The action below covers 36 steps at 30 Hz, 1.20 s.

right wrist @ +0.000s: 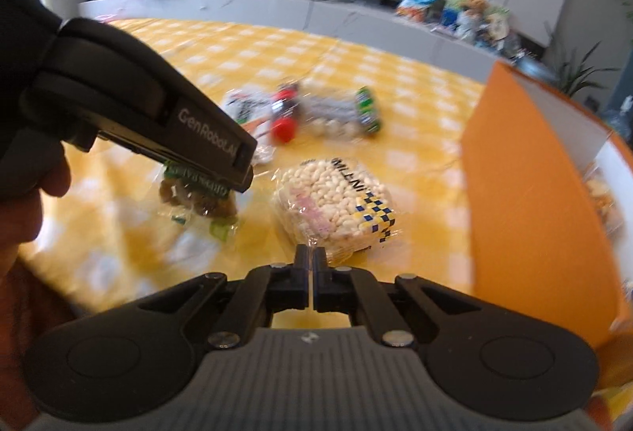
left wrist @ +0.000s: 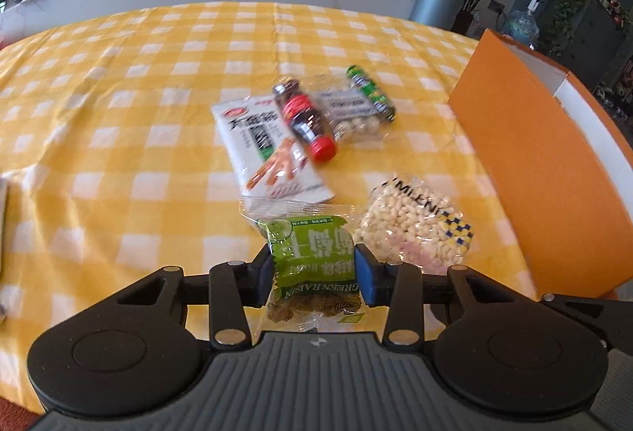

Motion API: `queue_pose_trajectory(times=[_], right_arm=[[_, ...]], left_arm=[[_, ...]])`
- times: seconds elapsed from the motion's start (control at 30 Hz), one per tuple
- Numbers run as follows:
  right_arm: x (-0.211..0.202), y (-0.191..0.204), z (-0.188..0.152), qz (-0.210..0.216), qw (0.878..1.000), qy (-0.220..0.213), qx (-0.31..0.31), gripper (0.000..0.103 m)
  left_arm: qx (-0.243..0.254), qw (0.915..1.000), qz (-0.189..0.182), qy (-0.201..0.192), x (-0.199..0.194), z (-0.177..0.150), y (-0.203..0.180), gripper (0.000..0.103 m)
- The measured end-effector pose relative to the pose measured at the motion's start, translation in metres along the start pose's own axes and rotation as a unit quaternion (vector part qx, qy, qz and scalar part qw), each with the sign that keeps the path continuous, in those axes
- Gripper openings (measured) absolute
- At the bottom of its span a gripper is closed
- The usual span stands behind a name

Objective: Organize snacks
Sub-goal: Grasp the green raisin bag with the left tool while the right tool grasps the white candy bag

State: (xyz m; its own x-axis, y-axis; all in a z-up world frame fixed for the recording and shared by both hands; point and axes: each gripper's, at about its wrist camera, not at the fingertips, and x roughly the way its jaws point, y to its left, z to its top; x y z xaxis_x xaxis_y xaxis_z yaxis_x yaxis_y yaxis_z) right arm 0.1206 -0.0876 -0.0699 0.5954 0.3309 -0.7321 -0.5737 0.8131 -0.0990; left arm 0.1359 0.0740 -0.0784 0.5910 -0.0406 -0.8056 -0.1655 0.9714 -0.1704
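Observation:
My left gripper is shut on a green raisin packet, its pads pressing on both sides, and holds it off the yellow checked tablecloth. The right wrist view shows that packet hanging under the left gripper's black body. My right gripper is shut, pinching the near seam of a clear pack of white puffed bits. The same pack shows to the right of the raisin packet in the left wrist view.
An open orange box stands at the right. Mid-table lie a white stick-snack bag, a dark bottle with a red cap, a clear pack of white balls and a green roll. A hand is at the left.

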Motion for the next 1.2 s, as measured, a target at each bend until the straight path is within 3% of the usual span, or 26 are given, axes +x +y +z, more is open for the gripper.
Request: queue_pose_trajectory(times=[0.17, 0.27, 0.37, 0.4, 0.5, 0.63, 0.8, 0.9, 1.2], right_arm=[[-0.007, 0.007, -0.004, 0.024, 1.0, 0.005, 0.0, 0.004], [-0.013, 0.005, -0.002, 0.015, 1.0, -0.018, -0.014, 0.046], [-0.009, 0.0, 0.002, 0.011, 0.999, -0.035, -0.032, 0.054], [-0.005, -0.001, 0.005, 0.011, 0.998, -0.034, -0.041, 0.061], [0.007, -0.002, 0.012, 0.021, 0.997, -0.032, -0.067, 0.075], [0.026, -0.011, 0.021, 0.046, 0.997, -0.021, -0.067, 0.078], [0.046, -0.021, 0.027, 0.055, 0.998, -0.003, -0.043, 0.087], [0.054, -0.02, 0.025, 0.057, 0.997, 0.001, -0.053, 0.087], [0.058, -0.023, 0.019, 0.07, 0.997, -0.003, -0.04, 0.082]], left_arm=[[-0.011, 0.9999, -0.001, 0.008, -0.003, -0.011, 0.018, 0.049], [-0.03, 0.9995, 0.004, 0.002, -0.005, -0.012, 0.024, 0.054], [-0.031, 0.9995, 0.006, 0.007, -0.005, -0.013, 0.022, 0.068], [-0.029, 0.9995, 0.011, 0.01, -0.004, -0.013, 0.02, 0.073], [-0.039, 0.9987, 0.018, 0.027, -0.003, -0.014, 0.018, 0.075], [-0.058, 0.9974, 0.027, 0.033, 0.0, -0.014, 0.022, 0.076], [-0.034, 0.998, 0.044, 0.031, 0.004, -0.013, 0.017, 0.075], [-0.014, 0.9983, 0.05, 0.028, 0.007, -0.013, 0.014, 0.074], [0.012, 0.9986, 0.049, 0.017, 0.01, -0.013, 0.012, 0.056]])
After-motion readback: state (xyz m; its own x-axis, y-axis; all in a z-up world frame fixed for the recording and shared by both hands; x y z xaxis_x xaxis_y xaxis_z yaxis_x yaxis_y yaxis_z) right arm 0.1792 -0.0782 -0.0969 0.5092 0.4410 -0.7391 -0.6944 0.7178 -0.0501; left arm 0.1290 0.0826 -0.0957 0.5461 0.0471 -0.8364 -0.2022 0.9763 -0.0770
